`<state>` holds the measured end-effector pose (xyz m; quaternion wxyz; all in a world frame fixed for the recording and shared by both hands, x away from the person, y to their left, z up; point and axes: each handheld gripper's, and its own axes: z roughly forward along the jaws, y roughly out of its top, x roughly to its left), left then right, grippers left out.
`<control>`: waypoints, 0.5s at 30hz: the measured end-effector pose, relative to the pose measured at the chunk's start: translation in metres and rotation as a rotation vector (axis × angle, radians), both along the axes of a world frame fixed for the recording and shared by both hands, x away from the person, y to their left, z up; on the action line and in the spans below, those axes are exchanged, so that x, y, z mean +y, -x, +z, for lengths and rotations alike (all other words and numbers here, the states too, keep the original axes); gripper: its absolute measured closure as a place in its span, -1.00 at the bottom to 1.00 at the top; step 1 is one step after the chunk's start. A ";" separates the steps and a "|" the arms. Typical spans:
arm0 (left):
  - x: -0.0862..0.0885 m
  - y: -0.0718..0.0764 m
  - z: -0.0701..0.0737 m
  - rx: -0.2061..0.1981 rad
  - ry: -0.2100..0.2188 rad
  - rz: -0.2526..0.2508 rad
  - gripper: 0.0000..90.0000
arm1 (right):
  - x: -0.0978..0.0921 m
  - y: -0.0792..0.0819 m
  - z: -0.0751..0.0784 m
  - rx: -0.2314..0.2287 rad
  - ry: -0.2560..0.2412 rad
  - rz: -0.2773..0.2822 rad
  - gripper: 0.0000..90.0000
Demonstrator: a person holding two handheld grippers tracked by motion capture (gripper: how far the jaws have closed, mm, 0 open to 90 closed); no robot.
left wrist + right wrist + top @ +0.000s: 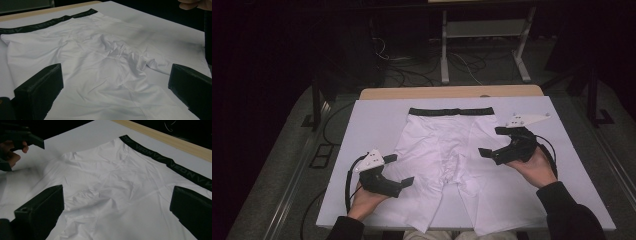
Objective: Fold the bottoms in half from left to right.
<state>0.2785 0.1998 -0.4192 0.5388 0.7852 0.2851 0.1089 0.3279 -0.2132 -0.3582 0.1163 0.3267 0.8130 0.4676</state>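
The white shorts lie flat in the middle of the high view on the white board, black waistband toward the top of the frame and the two legs running down to the bottom edge; so the long axis runs top to bottom, and the grippers sit one to each side of it

The left gripper hovers at the lower left of that frame, just beside the outer edge of the left-hand leg, jaws spread wide and aimed inward at the cloth; the right gripper hangs at the right of centre over the right-hand leg's outer side, jaws likewise apart and empty; neither touches the fabric as far as I can tell

In the left gripper view the crotch seam lies dead ahead between the jaws; in the right gripper view the waistband crosses the upper right; each hand looks about equally near its own side, which would suit a fold across the middle
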 end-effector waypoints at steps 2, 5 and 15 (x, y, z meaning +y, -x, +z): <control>0.000 0.000 0.000 0.000 0.001 0.000 -1.00 | 0.002 -0.002 0.001 -0.001 0.000 0.003 -1.00; 0.000 0.000 0.000 0.000 0.002 0.001 -1.00 | 0.006 -0.005 0.001 0.004 0.005 0.009 -1.00; 0.000 0.000 0.000 0.001 0.005 -0.001 -1.00 | 0.028 -0.020 0.006 0.007 0.016 0.039 -1.00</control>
